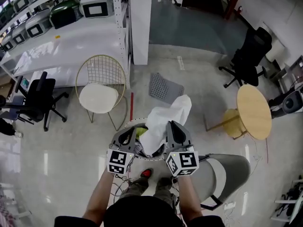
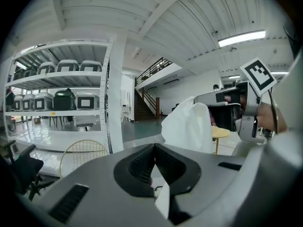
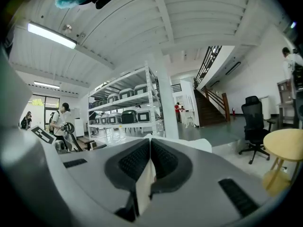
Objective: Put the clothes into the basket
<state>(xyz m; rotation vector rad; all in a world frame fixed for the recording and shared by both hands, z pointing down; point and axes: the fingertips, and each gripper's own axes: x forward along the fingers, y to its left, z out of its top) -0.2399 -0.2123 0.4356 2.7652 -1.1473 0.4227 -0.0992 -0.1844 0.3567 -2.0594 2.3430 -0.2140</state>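
Left gripper [image 1: 129,130] and right gripper [image 1: 173,127] both clenched, each pinching white garment [image 1: 166,117] between its fingers. Black-and-white square markers [image 1: 120,161] sit behind the fingers.

The garment [image 1: 166,119] was white, the left gripper [image 1: 127,132] and right gripper [image 1: 174,126] grey with black-and-white square-marker cubes, the wire chair [image 1: 100,82] gold with a white seat, the round table [image 1: 254,111] pale wood, the office chair [image 1: 251,51] black.
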